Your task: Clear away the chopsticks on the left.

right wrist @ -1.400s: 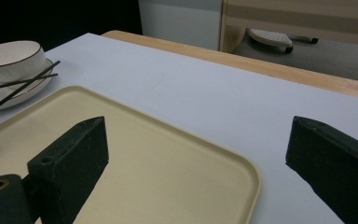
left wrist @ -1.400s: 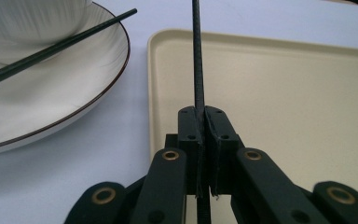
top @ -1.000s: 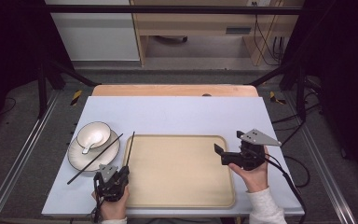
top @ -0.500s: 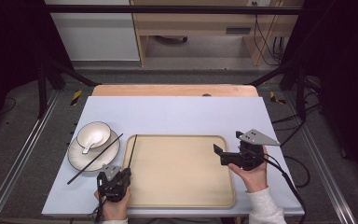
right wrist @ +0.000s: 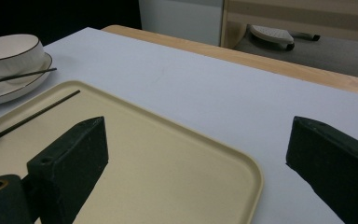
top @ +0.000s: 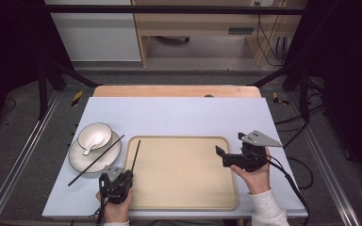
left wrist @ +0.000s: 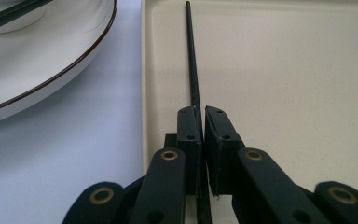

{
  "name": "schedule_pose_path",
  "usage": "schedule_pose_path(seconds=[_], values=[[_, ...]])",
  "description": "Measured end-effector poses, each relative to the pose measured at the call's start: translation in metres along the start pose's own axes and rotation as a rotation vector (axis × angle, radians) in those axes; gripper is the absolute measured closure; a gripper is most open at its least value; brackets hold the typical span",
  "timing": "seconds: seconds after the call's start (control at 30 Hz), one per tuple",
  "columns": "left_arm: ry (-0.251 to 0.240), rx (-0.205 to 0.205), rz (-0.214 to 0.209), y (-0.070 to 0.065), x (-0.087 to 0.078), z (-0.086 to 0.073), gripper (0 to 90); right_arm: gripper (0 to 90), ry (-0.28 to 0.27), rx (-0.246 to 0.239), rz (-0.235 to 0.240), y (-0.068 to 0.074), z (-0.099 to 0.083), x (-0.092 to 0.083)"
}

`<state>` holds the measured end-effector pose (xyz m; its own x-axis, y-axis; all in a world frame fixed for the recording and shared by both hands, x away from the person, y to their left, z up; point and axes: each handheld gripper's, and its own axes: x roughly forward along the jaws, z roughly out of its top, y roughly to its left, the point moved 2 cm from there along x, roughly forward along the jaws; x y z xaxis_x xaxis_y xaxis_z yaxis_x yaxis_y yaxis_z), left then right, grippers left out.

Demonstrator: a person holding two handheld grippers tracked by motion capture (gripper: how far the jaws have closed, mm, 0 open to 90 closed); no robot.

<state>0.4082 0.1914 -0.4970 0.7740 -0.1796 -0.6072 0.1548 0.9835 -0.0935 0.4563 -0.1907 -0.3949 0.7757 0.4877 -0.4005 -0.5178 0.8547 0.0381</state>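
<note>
Lying straight, thin black chopstick (left wrist: 192,65)

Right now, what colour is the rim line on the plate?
Dark brown, thin line edging the white plate; clearest in the left gripper view.

A thin black chopstick (left wrist: 192,70) lies along the left edge of the beige tray (top: 184,188), its near end pinched in the left gripper (left wrist: 201,140). A second black chopstick (top: 96,160) rests slanted across the white plate (top: 78,160) left of the tray.
</note>
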Motion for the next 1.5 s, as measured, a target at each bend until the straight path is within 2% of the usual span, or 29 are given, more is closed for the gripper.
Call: schedule_pose_path(seconds=[0.2, 0.3, 0.47, 0.5, 0.6, 0.67, 0.77, 0.8, 0.87, 0.97, 1.1, 1.17, 1.2, 1.27, 1.3, 1.37, 1.5], values=[[-0.030, 0.009, -0.021, 0.001, -0.008, 0.007, 79.0, 5.7, -0.008, 0.003, -0.002, -0.001, 0.001, -0.002], [-0.082, 0.017, -0.086, 0.003, -0.017, 0.021, 74.6, 5.6, -0.011, 0.006, -0.003, -0.001, 0.001, -0.003], [-0.125, 0.079, -0.193, 0.004, -0.025, 0.043, 64.6, 5.6, -0.020, 0.010, -0.006, -0.002, 0.002, -0.005], [-0.132, 0.096, -0.203, 0.004, -0.026, 0.047, 63.0, 5.6, -0.020, 0.011, -0.005, -0.002, 0.002, -0.006], [-0.149, 0.145, -0.230, 0.005, -0.030, 0.055, 57.9, 5.5, -0.020, 0.011, -0.006, -0.002, 0.003, -0.006], [-0.153, 0.172, -0.266, 0.006, -0.031, 0.060, 53.9, 5.5, -0.020, 0.012, -0.006, -0.002, 0.003, -0.006], [-0.132, 0.179, -0.326, 0.009, -0.031, 0.064, 47.1, 5.6, -0.025, 0.015, -0.004, -0.002, 0.003, -0.007], [-0.120, 0.198, -0.330, 0.009, -0.031, 0.065, 45.1, 5.5, -0.028, 0.015, -0.003, -0.002, 0.003, -0.008], [-0.119, 0.267, -0.291, 0.012, -0.034, 0.064, 40.7, 5.6, -0.030, 0.016, -0.002, -0.003, 0.004, -0.009], [-0.121, 0.303, -0.289, 0.020, -0.037, 0.060, 35.6, 5.5, -0.037, 0.016, -0.008, -0.004, 0.005, -0.011], [-0.119, 0.299, -0.296, 0.029, -0.038, 0.056, 29.8, 5.6, -0.035, 0.018, -0.010, -0.004, 0.005, -0.011], [-0.122, 0.304, -0.292, 0.036, -0.040, 0.056, 27.9, 5.6, -0.031, 0.014, -0.009, -0.004, 0.004, -0.010], [-0.127, 0.297, -0.301, 0.045, -0.042, 0.055, 26.9, 5.5, -0.029, 0.015, -0.008, -0.004, 0.004, -0.010], [-0.135, 0.288, -0.306, 0.053, -0.045, 0.054, 25.5, 5.6, -0.027, 0.017, -0.004, -0.004, 0.004, -0.010], [-0.135, 0.288, -0.306, 0.053, -0.045, 0.054, 24.8, 5.6, -0.025, 0.017, -0.003, -0.004, 0.004, -0.010], [-0.132, 0.298, -0.300, 0.064, -0.048, 0.052, 23.9, 5.6, -0.025, 0.019, -0.001, -0.003, 0.004, -0.009], [-0.109, 0.308, -0.301, 0.077, -0.050, 0.049, 23.2, 5.7, -0.023, 0.017, -0.002, -0.003, 0.003, -0.009]])
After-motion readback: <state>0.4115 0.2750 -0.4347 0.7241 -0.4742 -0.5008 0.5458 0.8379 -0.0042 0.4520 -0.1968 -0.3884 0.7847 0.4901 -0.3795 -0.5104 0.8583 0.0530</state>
